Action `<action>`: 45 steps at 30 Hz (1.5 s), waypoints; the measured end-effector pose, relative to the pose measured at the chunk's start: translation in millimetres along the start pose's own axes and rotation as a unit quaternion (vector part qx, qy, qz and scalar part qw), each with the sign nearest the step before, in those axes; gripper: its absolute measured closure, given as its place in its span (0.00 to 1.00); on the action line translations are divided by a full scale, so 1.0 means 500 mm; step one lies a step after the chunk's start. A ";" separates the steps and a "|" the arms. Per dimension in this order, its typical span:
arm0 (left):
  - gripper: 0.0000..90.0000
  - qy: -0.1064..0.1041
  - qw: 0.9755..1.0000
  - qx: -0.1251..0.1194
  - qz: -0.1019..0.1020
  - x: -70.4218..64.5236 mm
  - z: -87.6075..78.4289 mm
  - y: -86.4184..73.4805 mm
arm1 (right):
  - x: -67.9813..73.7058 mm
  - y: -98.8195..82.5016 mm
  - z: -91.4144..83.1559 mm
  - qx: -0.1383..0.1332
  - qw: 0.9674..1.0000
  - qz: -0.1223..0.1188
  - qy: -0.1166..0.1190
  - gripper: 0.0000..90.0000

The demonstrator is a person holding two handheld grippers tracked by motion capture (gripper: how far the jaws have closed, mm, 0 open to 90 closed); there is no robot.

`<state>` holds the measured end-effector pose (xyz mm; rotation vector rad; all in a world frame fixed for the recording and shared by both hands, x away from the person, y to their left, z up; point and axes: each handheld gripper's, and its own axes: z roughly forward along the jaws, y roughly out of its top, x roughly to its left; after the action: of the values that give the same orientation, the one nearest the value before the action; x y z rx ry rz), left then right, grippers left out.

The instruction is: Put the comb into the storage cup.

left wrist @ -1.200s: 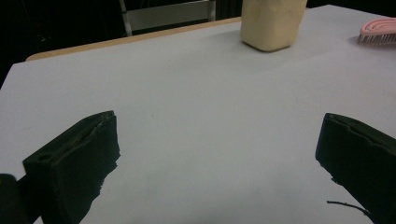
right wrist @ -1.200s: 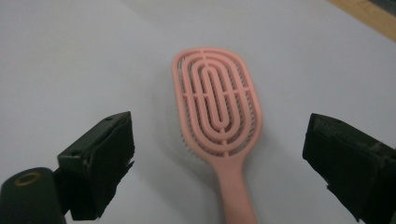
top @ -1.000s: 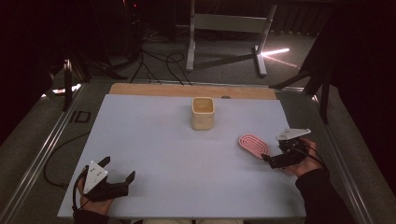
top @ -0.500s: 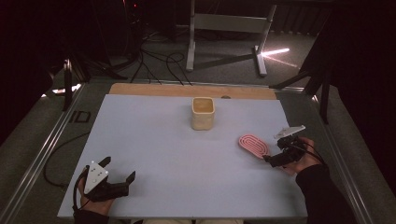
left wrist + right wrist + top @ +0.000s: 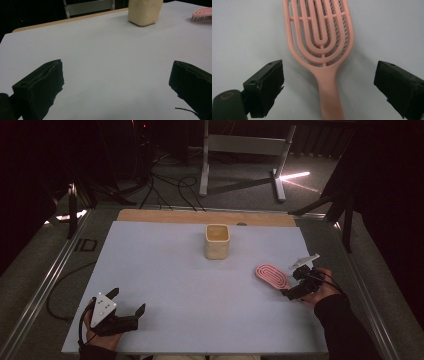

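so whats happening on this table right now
A person holds a gripper in each hand. The right gripper is open with its jaws either side of the handle of a pink hairbrush lying flat on the white table, not yet gripping it. The left gripper rests open near the front edge. A beige cup stands upright farther back.

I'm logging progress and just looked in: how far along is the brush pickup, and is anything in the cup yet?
Done: nothing is moved; the pink hairbrush lies flat on the table, apart from the beige cup, whose visible inside looks empty. In hand: the right gripper is open, its jaws either side of the brush handle, not closed. The left gripper sits open, nothing between its jaws. Left: closing and lifting, probably.
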<state>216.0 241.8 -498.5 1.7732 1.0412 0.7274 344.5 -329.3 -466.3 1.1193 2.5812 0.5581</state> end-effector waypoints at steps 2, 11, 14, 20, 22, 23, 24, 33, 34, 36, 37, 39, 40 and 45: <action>0.00 -0.001 1.000 0.000 0.001 0.000 0.000 0.000 | -0.001 -0.001 0.003 0.003 1.000 0.001 0.005 0.10; 0.00 -0.001 1.000 0.002 0.002 -0.001 0.001 0.000 | -0.002 -0.003 0.018 0.024 1.000 -0.005 0.012 0.11; 0.00 -0.002 1.000 0.002 0.002 -0.001 0.001 0.000 | -0.002 -0.003 0.022 0.030 0.999 -0.006 0.016 0.12; 0.00 -0.002 1.000 0.003 0.000 -0.001 0.002 -0.001 | 0.000 -0.003 0.030 0.047 0.999 -0.006 0.025 0.17; 0.00 -0.001 1.000 0.003 0.001 -0.001 0.002 -0.001 | -0.002 -0.003 0.033 0.054 0.998 -0.006 0.032 0.21; 0.00 -0.002 1.000 0.003 0.002 -0.001 0.002 -0.001 | -0.003 -0.003 0.035 0.057 0.998 -0.008 0.033 0.23; 0.00 -0.002 1.000 0.003 0.002 -0.001 0.002 -0.001 | -0.003 -0.003 0.035 0.061 0.998 -0.007 0.034 0.25; 0.00 -0.002 1.000 0.004 0.003 -0.002 0.003 -0.001 | -0.006 0.001 0.039 0.084 0.995 -0.018 0.052 0.46; 0.00 -0.002 1.000 0.004 0.003 -0.002 0.003 -0.001 | -0.007 0.001 0.042 0.088 0.994 -0.016 0.055 0.48; 0.00 -0.002 1.000 0.004 0.003 -0.002 0.003 -0.001 | -0.009 0.000 0.047 0.096 0.994 -0.016 0.058 0.51; 0.00 -0.002 1.000 0.004 0.003 -0.002 0.003 -0.001 | -0.010 0.000 0.049 0.100 0.993 -0.016 0.061 0.53; 0.00 -0.001 1.000 0.003 0.002 -0.001 0.003 -0.001 | -0.012 0.000 0.053 0.104 0.992 -0.016 0.065 0.56; 0.00 -0.002 1.000 0.003 0.002 -0.001 0.003 -0.001 | -0.012 0.001 0.054 0.108 0.992 -0.017 0.067 0.58; 0.00 -0.003 1.000 0.005 0.003 -0.003 0.004 -0.001 | -0.015 0.007 0.056 0.119 0.990 -0.024 0.066 0.64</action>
<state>216.8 240.0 -499.7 1.7871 1.0376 0.7220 362.9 -326.1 -488.9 1.1210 2.8414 0.3300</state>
